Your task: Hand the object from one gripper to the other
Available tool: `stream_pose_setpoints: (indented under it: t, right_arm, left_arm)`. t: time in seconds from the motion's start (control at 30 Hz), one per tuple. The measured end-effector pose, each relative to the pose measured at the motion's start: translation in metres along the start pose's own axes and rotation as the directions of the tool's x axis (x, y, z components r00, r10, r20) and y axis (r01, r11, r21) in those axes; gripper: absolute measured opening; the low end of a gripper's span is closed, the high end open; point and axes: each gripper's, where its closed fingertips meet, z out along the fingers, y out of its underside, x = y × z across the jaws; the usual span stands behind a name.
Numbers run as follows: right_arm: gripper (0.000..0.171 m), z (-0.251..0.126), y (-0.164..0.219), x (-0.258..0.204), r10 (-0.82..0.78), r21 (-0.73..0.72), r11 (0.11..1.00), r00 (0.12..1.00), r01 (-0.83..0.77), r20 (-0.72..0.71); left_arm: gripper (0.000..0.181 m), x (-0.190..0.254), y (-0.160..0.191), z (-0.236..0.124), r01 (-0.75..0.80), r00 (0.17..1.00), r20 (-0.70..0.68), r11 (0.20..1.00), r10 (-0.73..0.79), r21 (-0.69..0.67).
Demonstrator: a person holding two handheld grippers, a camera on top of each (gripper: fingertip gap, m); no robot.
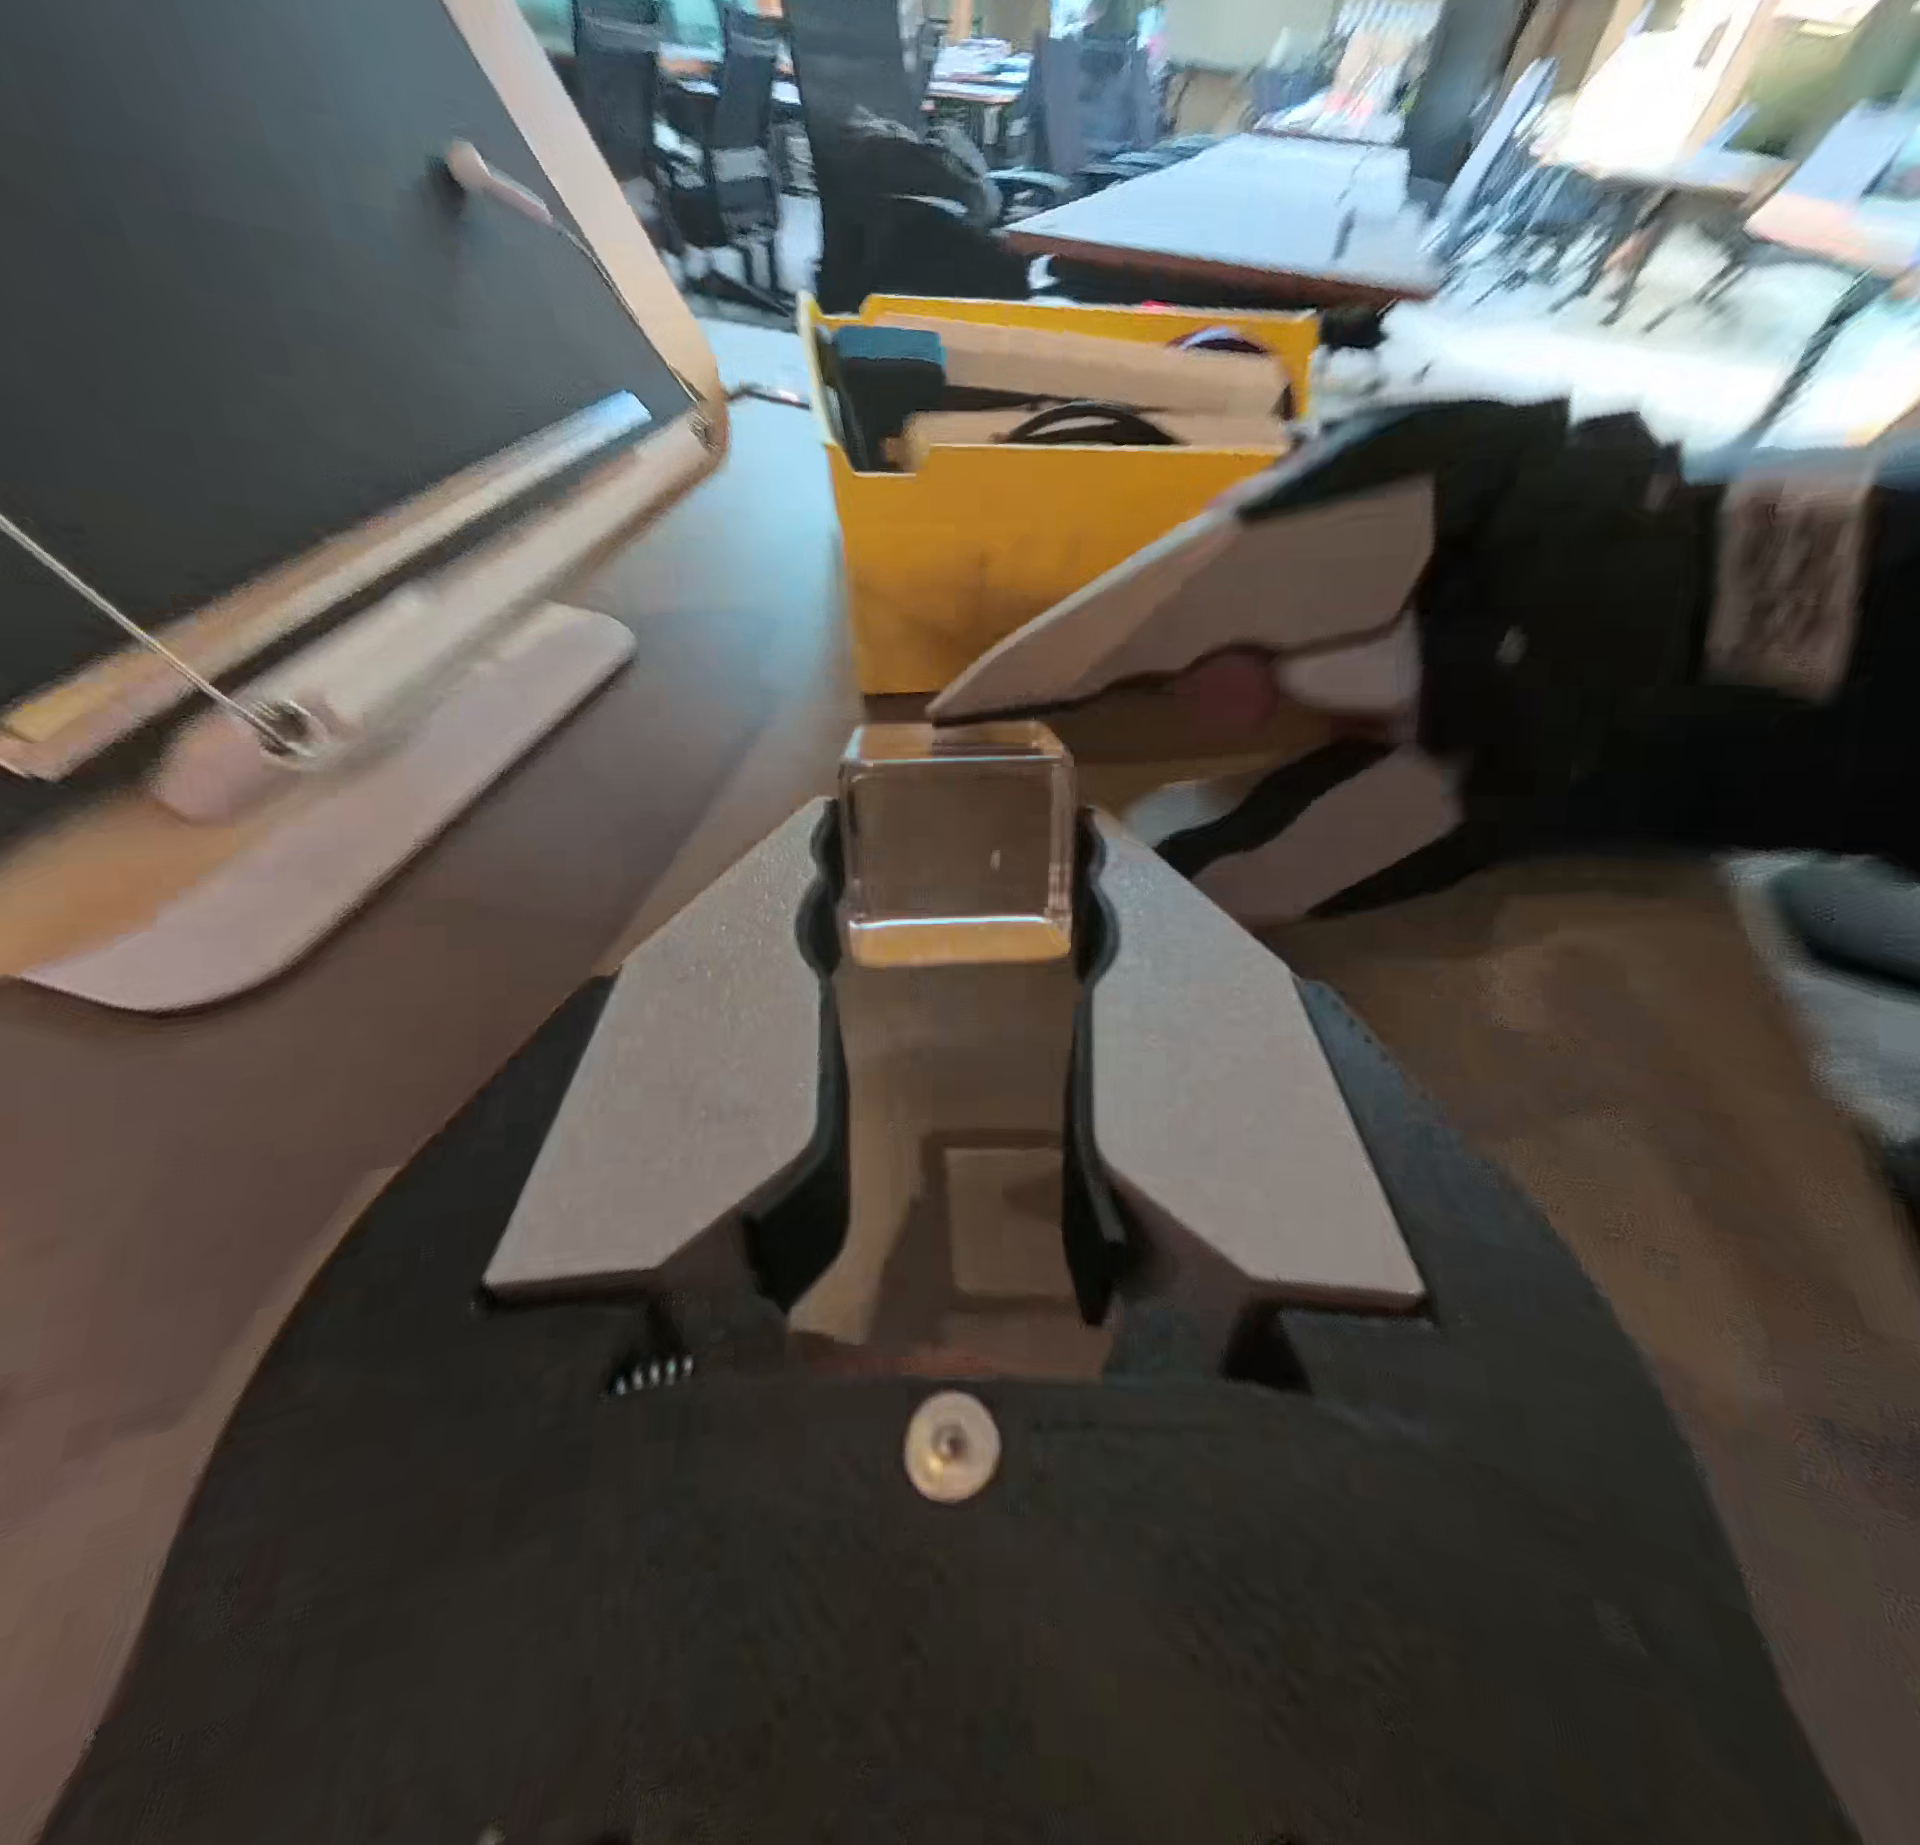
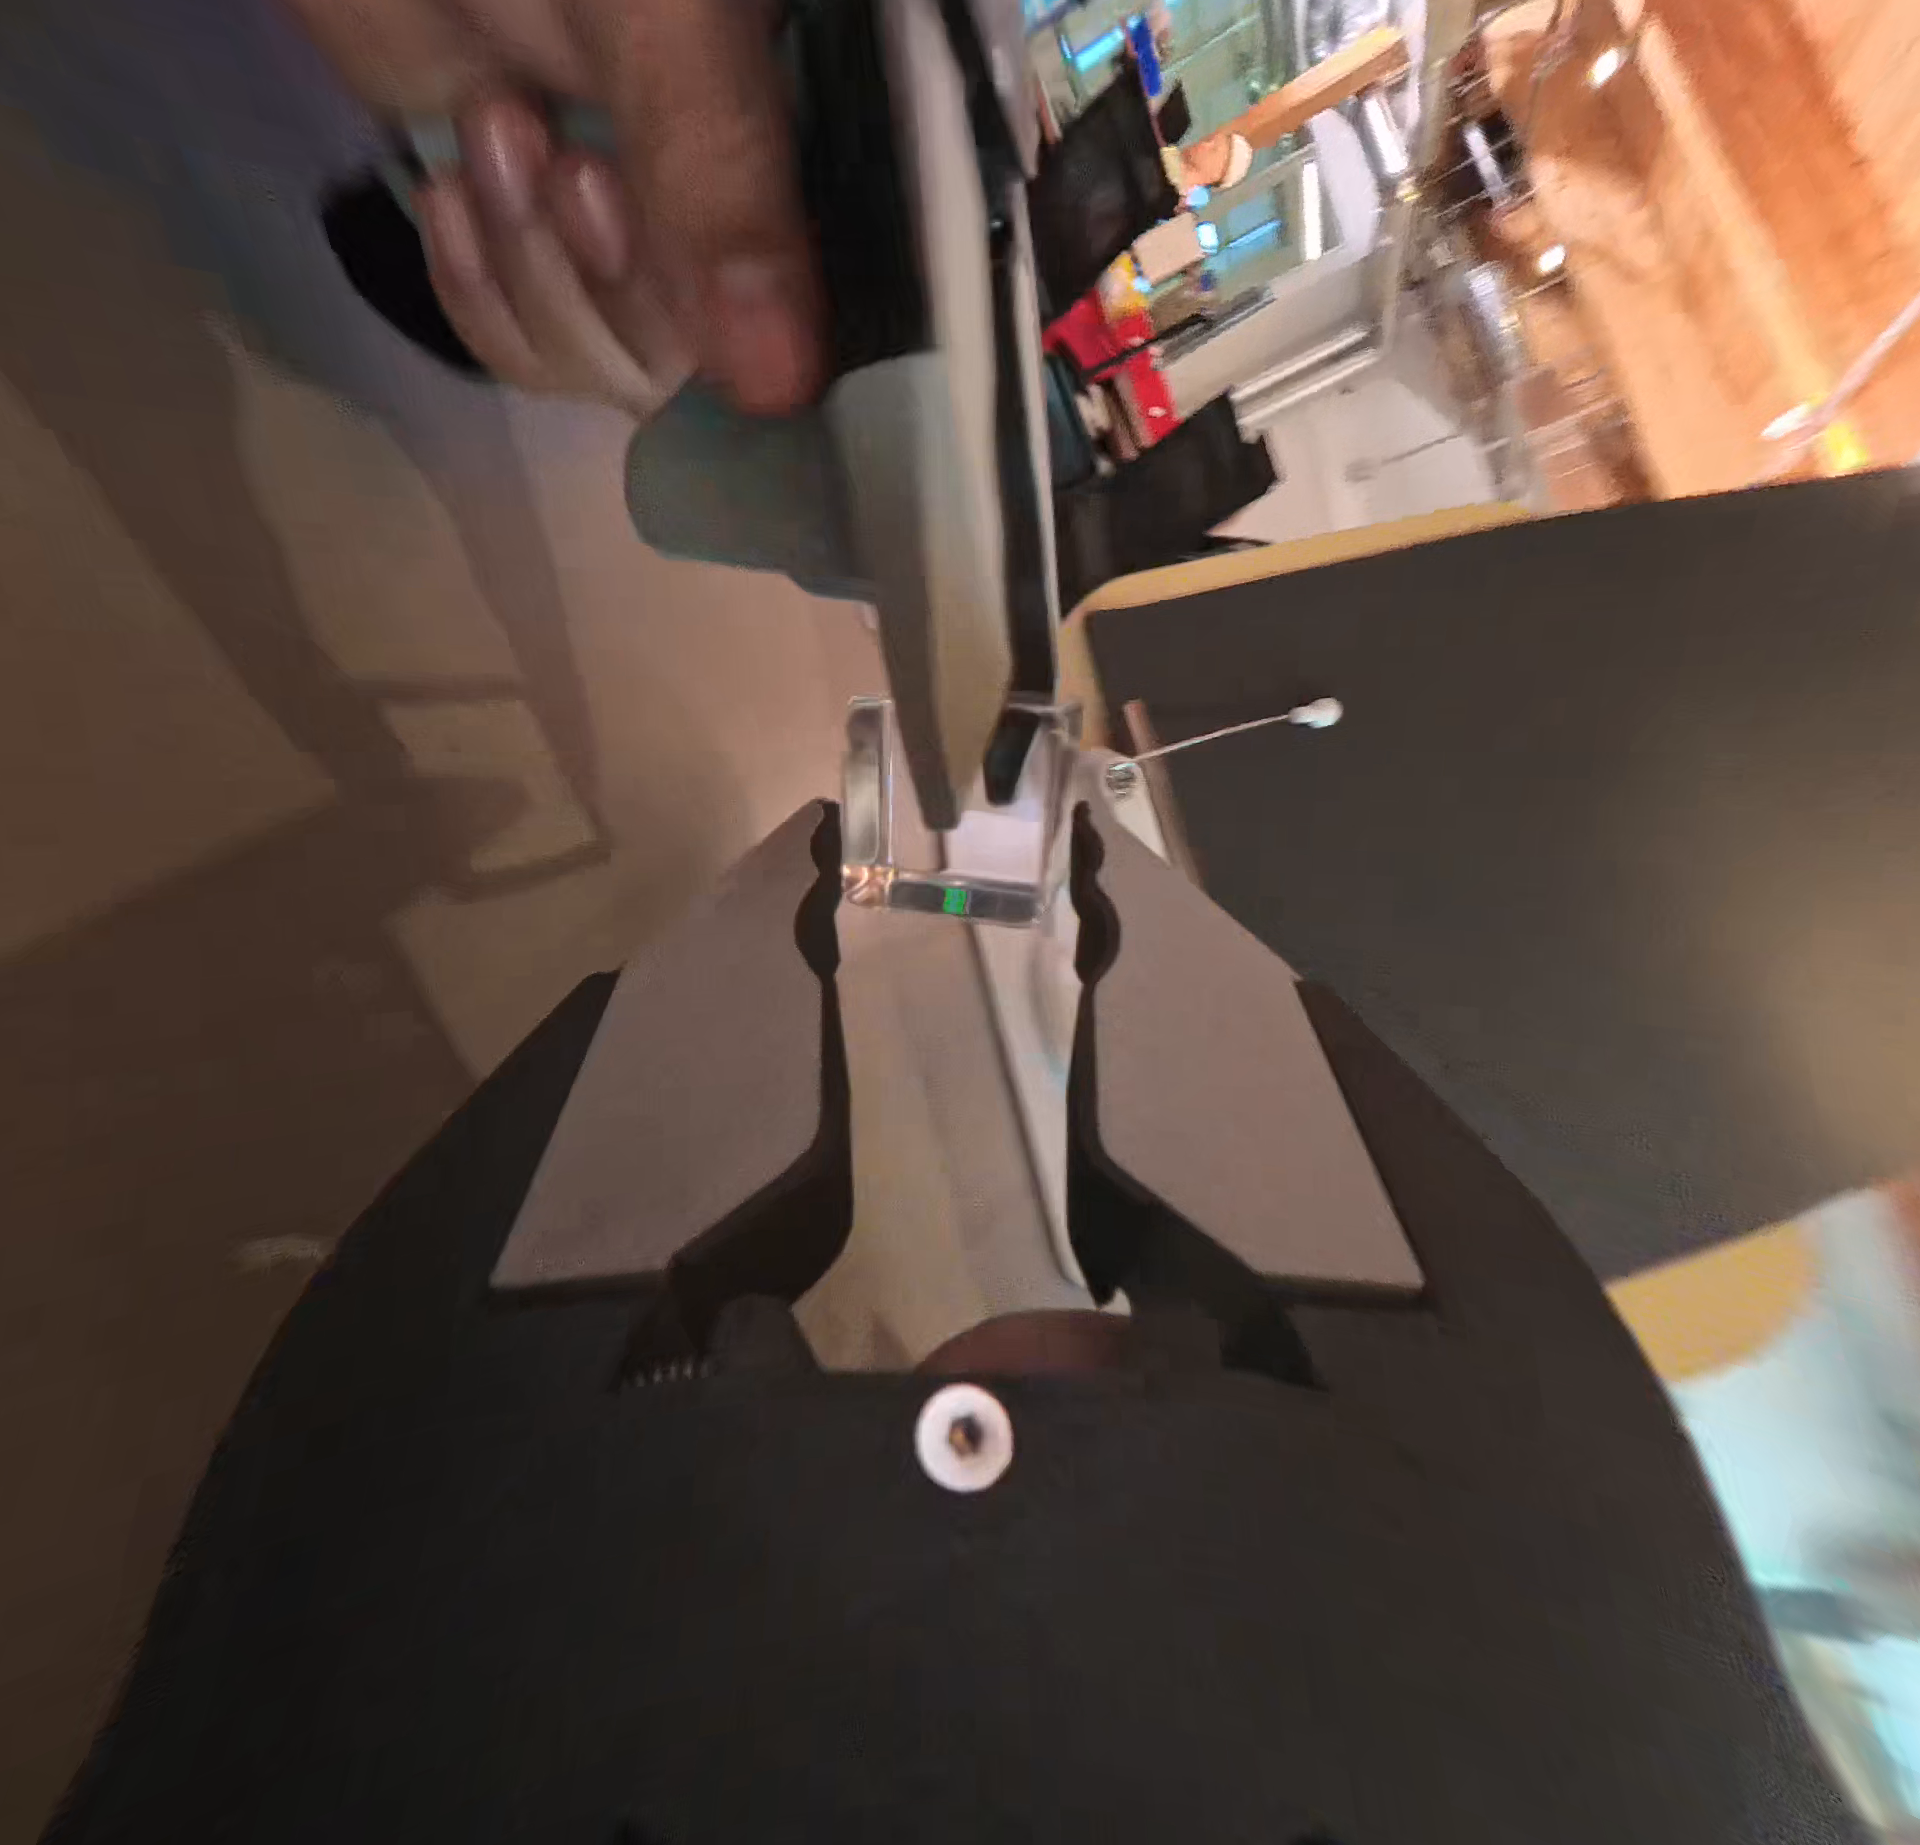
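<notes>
Left tongs [image 1: 954, 860] clamp a clear cube [image 1: 954, 845] above the dark wooden bench [image 1: 1558, 1120]; right tongs [image 2: 954, 865] stand apart around it. Yellow box [image 1: 997, 559] behind, office chairs [image 1: 852, 91] beyond.

Clear cube [image 1: 954, 850] clamped between grey fingertips of left gripper [image 1: 956, 860], above brown table [image 1: 1558, 1068]. Right gripper [image 1: 1049, 756] reaching in from right, spread wide, upper finger just over cube. Yellow box [image 1: 997, 559] behind; black stand [image 1: 260, 289] at left.
</notes>
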Motion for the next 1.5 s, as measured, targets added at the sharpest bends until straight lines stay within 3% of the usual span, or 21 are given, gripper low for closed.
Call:
stream_pose_setpoints:
  t: [0.03,0.07,0.13,0.2,0.27,0.33,0.4,0.5,0.57,0.67,0.77,0.87,0.93,1.0,1.07,1.2,1.27,1.37,1.43,1.5]
  right_arm:
    - [0.038,-0.003,-0.002,0.003,0.102,0.031,0.994,0.994,-0.103,0.041]
    - [0.038,-0.006,-0.002,0.008,0.206,0.052,0.976,0.976,-0.210,0.077]
    - [0.040,-0.012,0.002,0.016,0.420,0.060,0.898,0.890,-0.436,0.178]
    - [0.049,-0.016,0.000,0.025,0.618,0.064,0.752,0.735,-0.656,0.279]
    - [0.060,-0.018,-0.008,0.028,0.745,0.041,0.561,0.526,-0.827,0.411]
    - [0.071,-0.024,-0.017,0.027,0.778,-0.029,0.378,0.301,-0.925,0.552]
    - [0.070,-0.024,-0.019,0.023,0.780,-0.126,0.260,0.132,-0.957,0.612]
    - [0.072,-0.015,-0.016,0.005,0.799,-0.240,0.237,0.049,-0.941,0.599]
    - [0.063,-0.010,-0.020,-0.002,0.794,-0.222,0.270,0.086,-0.937,0.602]
    - [0.049,-0.002,-0.012,-0.005,0.807,-0.171,0.402,0.259,-0.900,0.531]
    - [0.040,0.001,0.010,-0.001,0.741,-0.119,0.627,0.544,-0.770,0.393]
    - [0.040,0.000,0.032,0.009,0.446,-0.080,0.895,0.872,-0.439,0.201]
    - [0.040,-0.002,0.033,0.011,0.218,-0.074,0.975,0.969,-0.211,0.116]
    - [0.040,-0.004,0.021,0.009,0.088,-0.038,0.996,0.993,-0.086,0.072]
    - [0.041,-0.005,0.008,0.008,0.021,0.004,1.000,0.999,-0.021,0.044]
    - [0.041,-0.006,-0.013,0.000,-0.111,0.062,0.992,0.994,0.110,-0.001]
    - [0.041,-0.006,-0.020,-0.008,-0.147,0.081,0.986,0.989,0.145,0.013]
    - [0.041,-0.003,-0.011,-0.012,-0.139,0.050,0.989,0.990,0.138,0.024]
    - [0.047,-0.002,-0.001,-0.010,-0.035,0.023,0.999,0.997,0.034,0.062]
    - [0.053,-0.005,0.005,-0.010,0.163,0.026,0.985,0.974,-0.169,0.158]
  left_arm:
    - [0.041,-0.004,-0.002,-0.001,-0.095,0.994,0.058,0.995,0.095,-0.006]
    - [0.041,-0.010,-0.003,-0.004,-0.212,0.966,0.141,0.977,0.215,-0.031]
    - [0.041,-0.021,-0.006,-0.008,-0.458,0.833,0.284,0.879,0.476,-0.130]
    - [0.042,-0.013,-0.014,-0.009,-0.616,0.712,0.326,0.776,0.622,-0.135]
    - [0.042,0.005,-0.021,-0.008,-0.748,0.599,0.333,0.657,0.729,-0.093]
    - [0.042,0.021,-0.024,-0.007,-0.801,0.559,0.315,0.598,0.767,-0.036]
    - [0.042,0.023,-0.026,-0.008,-0.836,0.499,0.335,0.546,0.799,-0.058]
    - [0.041,0.026,-0.028,-0.008,-0.882,0.395,0.362,0.459,0.844,-0.108]
    - [0.041,0.030,-0.022,-0.002,-0.888,0.390,0.323,0.445,0.862,-0.118]
    - [0.041,0.020,-0.012,0.003,-0.844,0.451,0.301,0.511,0.841,-0.163]
    - [0.045,0.019,-0.005,0.002,-0.711,0.670,0.227,0.699,0.707,-0.079]
    - [0.054,0.018,-0.012,-0.007,-0.459,0.886,0.108,0.887,0.452,0.056]
    - [0.060,0.003,-0.013,-0.008,-0.211,0.976,0.068,0.976,0.207,0.059]
    - [0.072,-0.004,-0.003,-0.004,0.039,0.999,-0.004,0.999,-0.039,0.008]
    - [0.075,0.005,0.000,-0.001,0.211,0.971,-0.116,0.977,-0.211,-0.007]
    - [0.071,0.021,0.004,0.008,0.344,0.911,-0.221,0.937,-0.347,-0.054]
    - [0.054,0.030,0.011,0.011,0.301,0.917,-0.252,0.951,-0.311,-0.076]
    - [0.055,0.024,0.017,0.014,0.198,0.958,-0.196,0.977,-0.209,-0.075]
    - [0.054,0.012,0.018,0.014,-0.001,0.997,-0.072,0.998,-0.004,-0.061]
    - [0.054,0.001,0.015,0.012,-0.246,0.967,0.061,0.968,0.248,-0.051]
